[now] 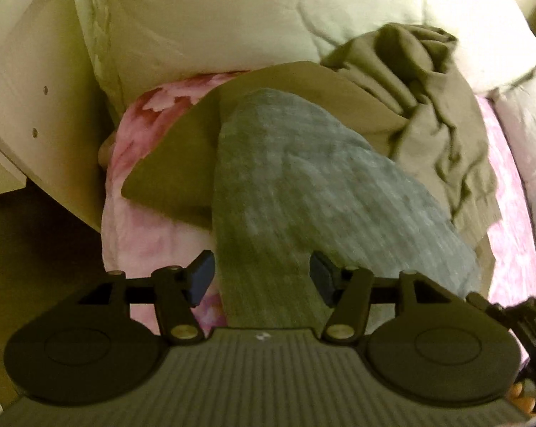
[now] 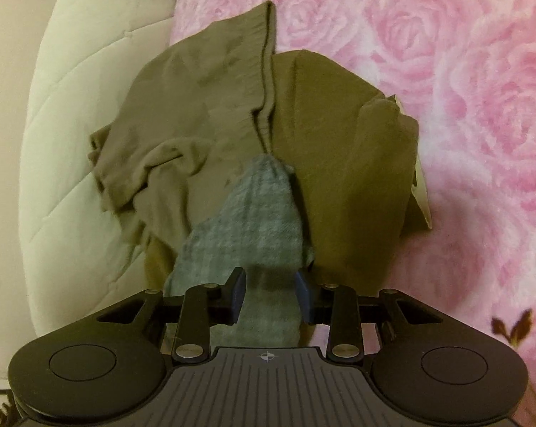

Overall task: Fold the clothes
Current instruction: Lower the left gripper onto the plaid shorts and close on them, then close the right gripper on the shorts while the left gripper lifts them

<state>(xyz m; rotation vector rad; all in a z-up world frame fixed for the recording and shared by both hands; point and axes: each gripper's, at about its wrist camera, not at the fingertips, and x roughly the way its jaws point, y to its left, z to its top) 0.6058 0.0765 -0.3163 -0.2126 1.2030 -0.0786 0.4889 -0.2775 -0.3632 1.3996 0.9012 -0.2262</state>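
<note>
1. Your left gripper (image 1: 262, 277) stands wide; the grey knit garment (image 1: 303, 185) runs between its blue pads (image 1: 200, 275) with clear gaps either side, so nothing is pinched.
2. Your right gripper (image 2: 269, 295) is narrower. The same grey knit (image 2: 246, 220) passes between its pads (image 2: 237, 295), which sit close against the fabric; you cannot tell whether they press it.
3. The grey piece lies draped over the olive-brown clothes (image 2: 204, 106), which are crumpled in a heap.
4. That heap rests on the pink rose-patterned blanket (image 2: 463, 106), beside the cream quilted pillow (image 2: 75, 124).
5. A white furniture panel (image 1: 36, 106) stands at the left wrist view's left edge.
</note>
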